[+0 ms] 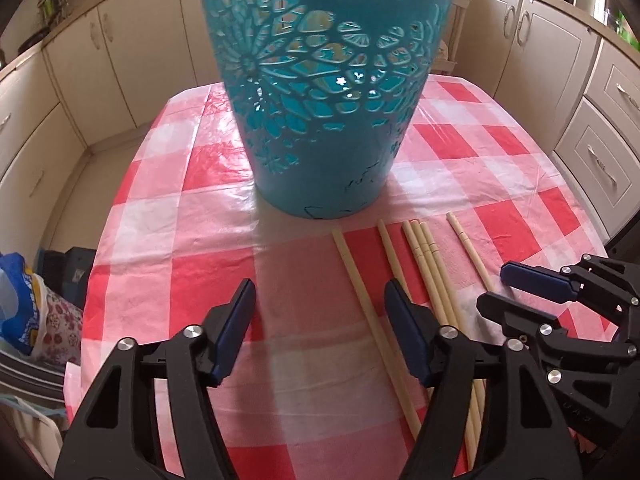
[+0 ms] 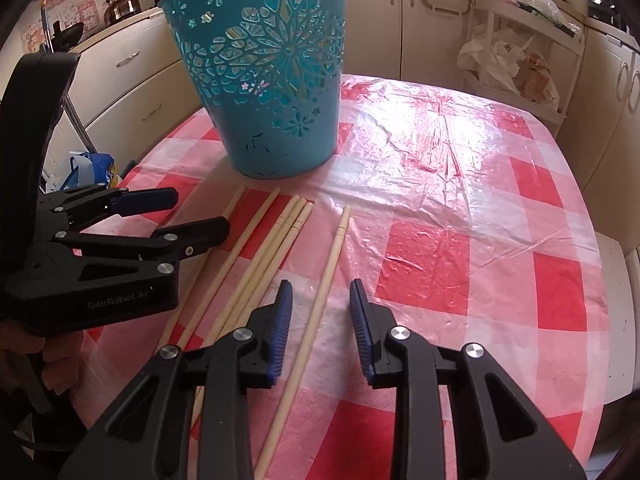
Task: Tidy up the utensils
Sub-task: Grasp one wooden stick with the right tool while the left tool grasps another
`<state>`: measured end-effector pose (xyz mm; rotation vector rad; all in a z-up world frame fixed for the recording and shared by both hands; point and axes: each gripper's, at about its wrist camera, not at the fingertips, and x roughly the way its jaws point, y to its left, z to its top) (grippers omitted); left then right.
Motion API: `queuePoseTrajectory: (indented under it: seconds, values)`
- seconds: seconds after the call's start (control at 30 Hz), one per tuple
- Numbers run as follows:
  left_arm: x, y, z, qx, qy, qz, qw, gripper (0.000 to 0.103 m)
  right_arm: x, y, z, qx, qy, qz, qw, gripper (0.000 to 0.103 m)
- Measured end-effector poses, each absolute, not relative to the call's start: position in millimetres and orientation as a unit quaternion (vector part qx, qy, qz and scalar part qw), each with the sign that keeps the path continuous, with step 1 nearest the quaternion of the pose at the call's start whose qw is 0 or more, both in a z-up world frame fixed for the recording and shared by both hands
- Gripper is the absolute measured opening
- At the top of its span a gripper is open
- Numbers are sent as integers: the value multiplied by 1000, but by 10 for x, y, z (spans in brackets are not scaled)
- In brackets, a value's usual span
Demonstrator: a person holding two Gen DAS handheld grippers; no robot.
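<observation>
- Nearest the right wrist camera, the right tongs (image 2: 318, 296) stand narrowly parted, with one pale wooden chopstick (image 2: 320, 300) lying between the blue pads and apparently not yet pinched; straddling it like this lines the pads up along its length, so that closing them would take it alone.
- Just to the left, the left tongs (image 1: 320, 300) gape about half wide over the red-and-white checked plastic cloth on the bench (image 2: 460, 216). Nothing is held; a single chopstick (image 1: 360, 292) lies between the pads, and another passes under the right-hand pad.
- Six chopsticks lie flat on the bench, roughly parallel with their butt ends towards the bucket: two loose ones, a tight cluster of three (image 1: 424, 260), and the lone one off to the right. Lying side by side, each can probably be taken without disturbing its neighbours.
- Beyond their far ends, close but apparently apart from them, stands the teal plastic bucket with cut-out flower patterns (image 2: 264, 92), upright, mouth up; I take it for the holder, set near so the carry is short.
- Farthest back run cream kitchen cabinets (image 1: 120, 60).
</observation>
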<state>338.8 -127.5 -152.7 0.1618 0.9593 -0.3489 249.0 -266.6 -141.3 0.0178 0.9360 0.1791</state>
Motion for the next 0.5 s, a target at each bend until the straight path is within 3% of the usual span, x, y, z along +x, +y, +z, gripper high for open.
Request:
queuePoseTrajectory:
  seconds: [0.07, 0.13, 0.3, 0.4, 0.5]
  values:
    - [3397, -1338, -1540, 95, 455, -172, 869, 29, 2502, -2673, -1416, 0, 450, 81, 889, 10]
    - [3398, -1373, -1535, 97, 455, -189, 865, 12, 2511, -2689, -1417, -2, 453, 84, 888, 8]
    - [3361, -1394, -1538, 102, 462, -197, 859, 11, 2532, -2650, -1409, -21, 464, 90, 881, 8]
    - [3352, -1421, -1526, 115, 472, -191, 853, 18, 2572, -2610, -1405, -36, 471, 94, 877, 8]
    - [3324, -1447, -1510, 124, 476, -188, 850, 18, 2566, -2563, -1397, -53, 470, 96, 876, 7]
